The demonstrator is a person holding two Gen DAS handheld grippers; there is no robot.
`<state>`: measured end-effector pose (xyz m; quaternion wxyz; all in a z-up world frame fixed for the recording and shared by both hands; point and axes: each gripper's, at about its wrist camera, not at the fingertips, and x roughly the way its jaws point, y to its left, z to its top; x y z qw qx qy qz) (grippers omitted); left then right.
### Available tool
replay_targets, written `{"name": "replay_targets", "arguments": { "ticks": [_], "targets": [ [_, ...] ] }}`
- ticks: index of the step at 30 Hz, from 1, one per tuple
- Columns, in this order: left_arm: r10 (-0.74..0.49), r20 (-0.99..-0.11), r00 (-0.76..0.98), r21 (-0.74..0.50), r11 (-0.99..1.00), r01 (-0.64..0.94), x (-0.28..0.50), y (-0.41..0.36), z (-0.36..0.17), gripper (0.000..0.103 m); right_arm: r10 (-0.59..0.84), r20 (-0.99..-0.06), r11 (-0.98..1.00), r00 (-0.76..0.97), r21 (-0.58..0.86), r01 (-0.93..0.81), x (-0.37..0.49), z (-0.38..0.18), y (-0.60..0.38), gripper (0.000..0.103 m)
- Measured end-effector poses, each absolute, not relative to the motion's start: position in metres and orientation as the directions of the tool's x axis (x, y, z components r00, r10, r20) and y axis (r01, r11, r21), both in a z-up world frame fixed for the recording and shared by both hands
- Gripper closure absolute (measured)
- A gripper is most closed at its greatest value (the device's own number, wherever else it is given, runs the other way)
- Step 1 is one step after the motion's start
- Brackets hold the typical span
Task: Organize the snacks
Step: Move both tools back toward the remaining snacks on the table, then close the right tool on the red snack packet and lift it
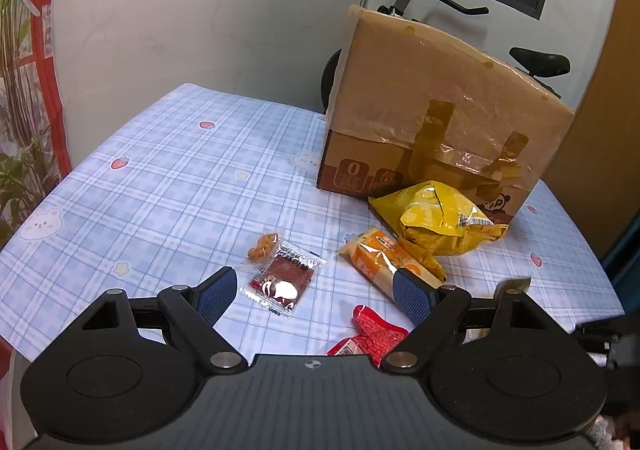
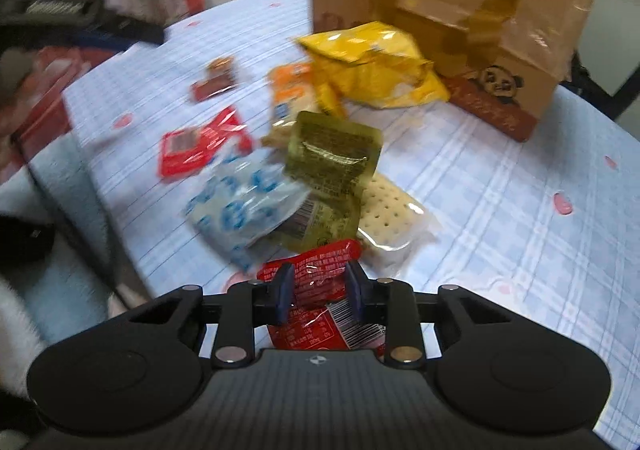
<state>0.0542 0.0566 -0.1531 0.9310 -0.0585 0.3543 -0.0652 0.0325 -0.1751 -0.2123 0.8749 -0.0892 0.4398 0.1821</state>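
My right gripper [image 2: 319, 266] is low over a red snack packet [image 2: 316, 286] at the near edge of the table. Its jaws stand narrow, and the packet spreads under and between the fingers, wider than the gap. I see no firm pinch. Beyond it lie an olive-gold packet [image 2: 332, 154], a blue-and-white packet [image 2: 244, 210] and a clear cracker packet [image 2: 388, 210]. My left gripper [image 1: 314, 274] hovers wide open over the table with nothing held. A clear packet with a brown snack [image 1: 282, 278] lies between its fingers. Its right finger overlaps an orange packet [image 1: 380, 258].
A taped cardboard box [image 1: 440, 110] stands at the back right of the checked tablecloth [image 1: 160, 170], with a yellow chip bag [image 1: 436, 218] leaning against its front. A second red packet [image 2: 196, 150] lies left of the pile. An exercise bike stands behind the box.
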Motion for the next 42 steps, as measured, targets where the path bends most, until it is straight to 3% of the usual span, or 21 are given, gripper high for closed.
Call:
{"name": "replay_targets", "arguments": {
  "ticks": [3,4,6,9,11,24,31,33,35,39,40,42],
  "targets": [
    [-0.160,-0.652,0.741,-0.152,0.985,0.079,0.055,0.057,-0.153,0.016,0.208,-0.782,0.942,0.588,-0.002,-0.335,0.048,-0.212,-0.187,0.080],
    [-0.159,-0.652,0.741,-0.152,0.985,0.078,0.055,0.056,-0.153,0.016,0.206,-0.774,0.948,0.599,0.008,-0.317,0.052,-0.211,-0.191,0.088],
    [-0.160,-0.653,0.741,-0.152,0.985,0.079,0.055,0.057,-0.153,0.016,0.210,-0.773,0.957,0.599,0.037,-0.288,0.059,-0.211,-0.197,0.088],
    [-0.159,-0.657,0.737,-0.152,0.985,0.077,0.058,0.056,-0.153,0.016,0.209,-0.767,0.951,0.607,0.015,-0.308,0.056,-0.207,-0.196,0.079],
    [-0.159,-0.660,0.734,-0.154,0.985,0.075,0.059,0.055,-0.155,0.016,0.213,-0.759,0.943,0.615,-0.004,-0.332,0.050,-0.205,-0.193,0.055],
    [-0.156,-0.679,0.718,-0.155,0.986,0.068,0.063,0.052,-0.161,0.016,0.126,-0.805,0.936,0.579,-0.096,-0.338,0.033,-0.215,-0.180,0.045],
    [-0.160,-0.689,0.707,-0.153,0.986,0.073,0.065,0.048,-0.166,0.016,0.156,-0.794,0.958,0.587,-0.024,-0.287,0.035,-0.225,-0.196,0.034],
    [-0.156,-0.690,0.707,-0.152,0.986,0.070,0.065,0.049,-0.167,0.016,0.162,-0.782,0.959,0.601,-0.019,-0.283,0.037,-0.226,-0.200,0.035],
    [-0.153,-0.691,0.706,-0.155,0.986,0.062,0.067,0.050,-0.168,0.016,0.158,-0.773,0.963,0.614,-0.016,-0.268,0.039,-0.226,-0.201,0.045],
    [-0.154,-0.688,0.710,-0.168,0.985,0.051,0.070,0.053,-0.168,0.017,0.160,-0.770,0.965,0.618,-0.010,-0.262,0.045,-0.224,-0.201,0.055],
    [-0.153,-0.688,0.709,-0.170,0.984,0.048,0.072,0.053,-0.168,0.017,0.158,-0.769,0.966,0.619,-0.011,-0.260,0.046,-0.224,-0.201,0.059],
    [-0.153,-0.690,0.707,-0.172,0.984,0.046,0.075,0.053,-0.169,0.017,0.162,-0.767,0.967,0.621,-0.002,-0.254,0.052,-0.222,-0.202,0.077]
  ]
}}
